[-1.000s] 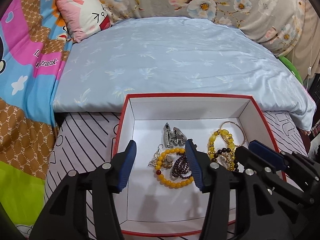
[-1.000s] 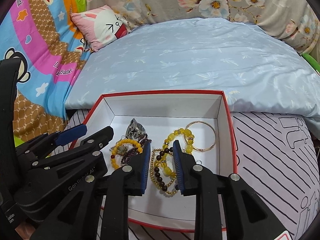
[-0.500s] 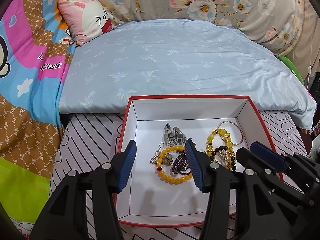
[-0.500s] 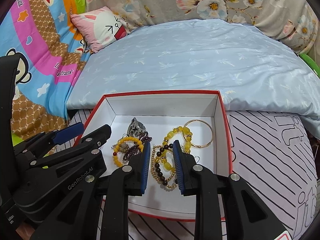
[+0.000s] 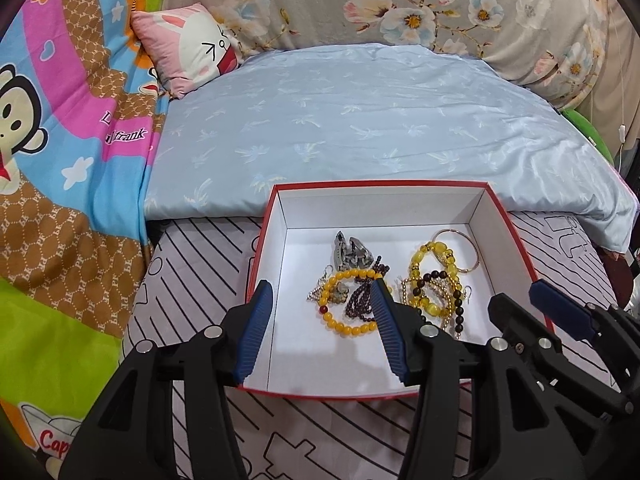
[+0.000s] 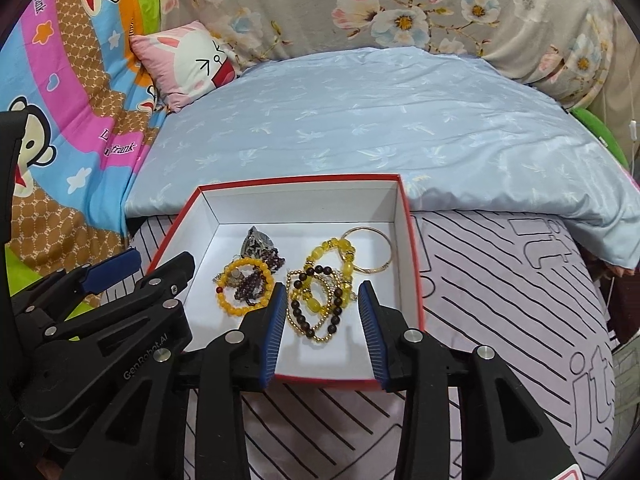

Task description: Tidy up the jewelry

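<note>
1. Red-rimmed white cardboard box (image 5: 280, 208), open-topped, lying on a striped bed sheet (image 5: 192, 264); a pale blue quilt (image 5: 360, 120) lies beyond it at 12 o'clock.
2. Jewelry, all on the box floor, in two clusters. Left cluster: an amber bead bracelet (image 5: 340, 326) overlapping a dark garnet-coloured bead strand (image 5: 360, 300), with a grey metal piece (image 5: 352, 256) at its 12 o'clock.
3. Right cluster: a yellow bead bracelet (image 6: 320, 264) tangled with a dark-and-gold bead string (image 6: 308, 320); a thin gold bangle (image 6: 374, 250) lies at its 2 o'clock, near the right wall.
4. Left hand-held gripper (image 5: 320, 328): jaws spread and empty, above the box's near left part; its blue pads (image 5: 256, 332) frame the left cluster without touching it.
5. Right hand-held gripper (image 6: 324, 332): jaws have just been opening and now stand apart, above the near edge of the box; the right cluster shows between them, clear of both pads.
6. Background: a pink rabbit cushion (image 6: 188, 60) at 11 o'clock, a cartoon-print blanket (image 6: 68, 92) at 9 o'clock, floral fabric (image 6: 400, 8) at 12 o'clock.
</note>
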{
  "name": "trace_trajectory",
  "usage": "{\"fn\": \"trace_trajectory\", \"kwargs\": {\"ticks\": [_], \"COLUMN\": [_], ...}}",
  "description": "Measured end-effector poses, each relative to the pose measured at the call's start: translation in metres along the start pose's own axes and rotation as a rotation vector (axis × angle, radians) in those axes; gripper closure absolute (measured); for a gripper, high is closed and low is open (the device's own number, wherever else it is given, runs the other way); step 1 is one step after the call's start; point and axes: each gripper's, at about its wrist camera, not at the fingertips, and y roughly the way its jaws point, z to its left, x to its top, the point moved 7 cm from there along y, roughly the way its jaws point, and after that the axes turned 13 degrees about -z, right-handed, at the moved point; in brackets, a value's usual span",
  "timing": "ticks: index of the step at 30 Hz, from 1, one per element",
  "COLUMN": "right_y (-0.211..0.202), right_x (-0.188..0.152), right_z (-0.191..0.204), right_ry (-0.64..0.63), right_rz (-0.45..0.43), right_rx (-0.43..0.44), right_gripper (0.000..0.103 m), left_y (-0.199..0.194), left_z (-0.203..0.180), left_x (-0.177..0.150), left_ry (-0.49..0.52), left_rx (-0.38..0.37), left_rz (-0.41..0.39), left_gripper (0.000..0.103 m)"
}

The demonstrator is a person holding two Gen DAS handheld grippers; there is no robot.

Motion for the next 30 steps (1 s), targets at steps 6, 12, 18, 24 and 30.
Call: {"fn": "trace_trajectory", "kwargs": {"ticks": [6,12,18,24,30], "right_y": [-0.016,-0.027,-0.034,-0.043,-0.051], "right_x": [-0.003,-0.007,-0.015,-0.018,-0.022], "right_z": [-0.007,-0.016,-0.018,-0.019,-0.019], "right_ry": [-0.002,0.035,0.062,0.048,0.044], "right_rz": [-0.014,-0.023,-0.020,-0.028,-0.035], "right_rx": [-0.047,-0.065,-0.065,-0.079,-0.090], "right_gripper": [0.050,0.043,0.040,0.036,0.031], "left_y": [-0.014,-0.027,-0.035,-0.043,-0.051], "left_z": [0.003,0.007,0.011,0.018,0.024], "left_x": [-0.005,-0.008,-0.014,-0.021,-0.028], "left_ry": [-0.010,-0.008,-0.012,-0.033,-0.060], "left_rx": [0.037,0.070,0.095,0.118,0.131], "left_rz": [0.000,-0.012,-0.011,-0.006,-0.001], "left_gripper": [0.044,0.035,0.023,0.012,0.009]}}
